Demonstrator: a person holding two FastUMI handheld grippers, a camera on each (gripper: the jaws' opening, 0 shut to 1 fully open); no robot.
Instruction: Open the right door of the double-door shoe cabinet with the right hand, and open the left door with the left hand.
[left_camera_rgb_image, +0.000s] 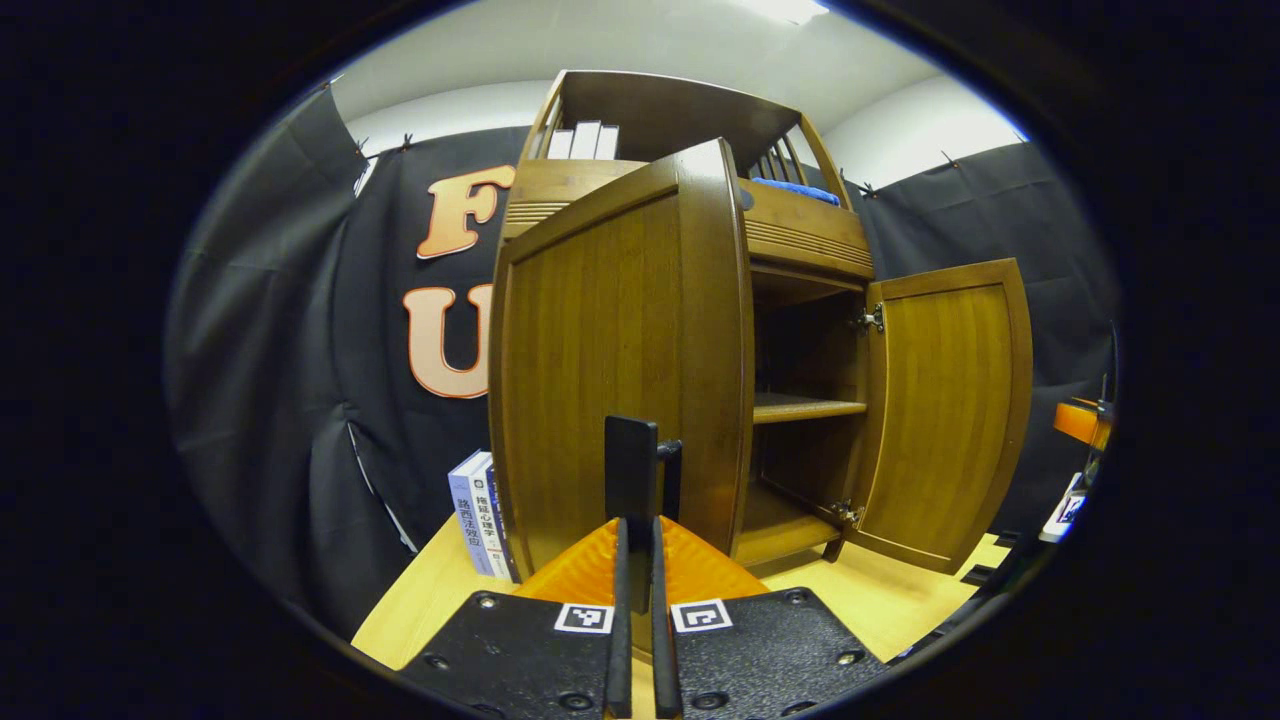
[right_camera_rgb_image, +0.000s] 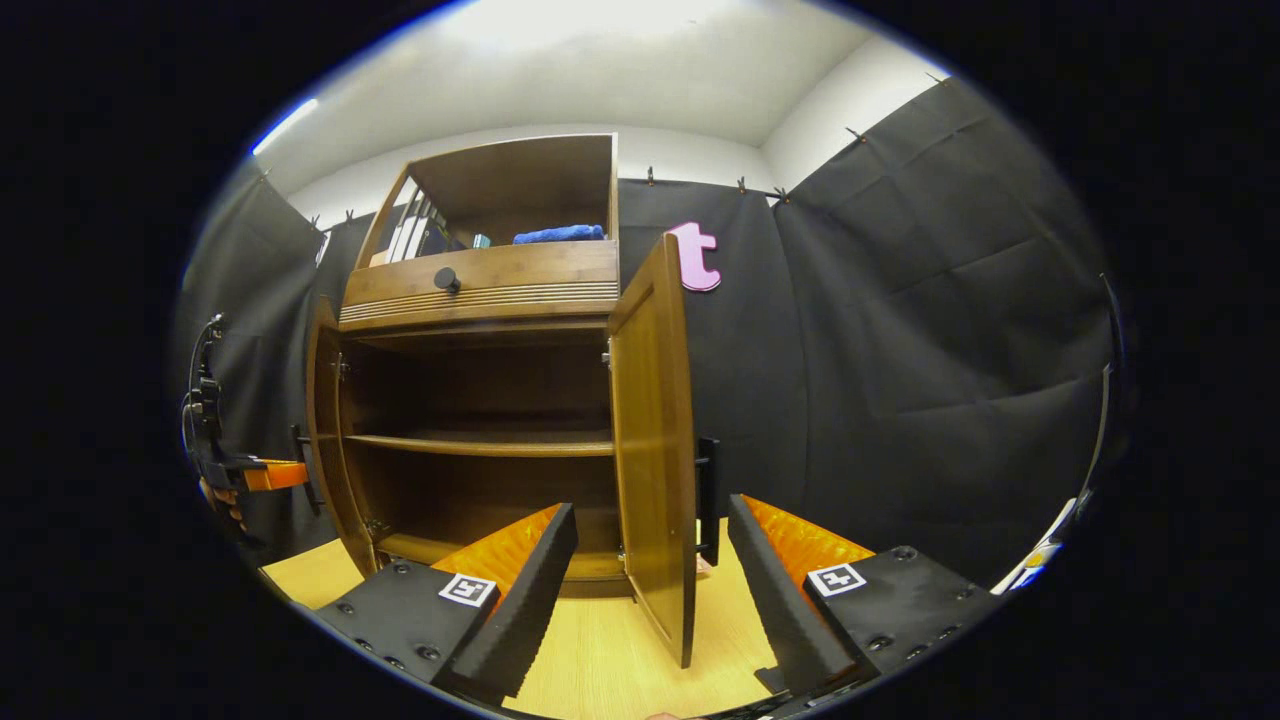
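Black cloth walls close off the booth behind a light wooden tabletop (right_camera_rgb_image: 620, 650), and on it we see the shoe cabinet (right_camera_rgb_image: 480, 400) at the left centre of the right gripper view, both doors swung out and its inner shelf (right_camera_rgb_image: 480, 445) bare.

In the left gripper view the left door (left_camera_rgb_image: 620, 370) fills the middle of the frame, edge toward us. Our left gripper (left_camera_rgb_image: 637, 540) sits at the bottom centre, its fingers drawn together on the left door's handle (left_camera_rgb_image: 632, 480), a dark upright bar. The right door (left_camera_rgb_image: 945, 410) stands open at the right of that frame. Books (left_camera_rgb_image: 478, 515) stand at the lower left beside the cabinet.

In the right gripper view the right door (right_camera_rgb_image: 655, 440) stands edge-on at centre, its handle (right_camera_rgb_image: 708, 495) on the far face. Our right gripper (right_camera_rgb_image: 650, 560) is spread wide at the bottom, one finger on either side of the door's lower edge, neither touching it. A blue cloth (right_camera_rgb_image: 558, 234) lies on the cabinet's top shelf.
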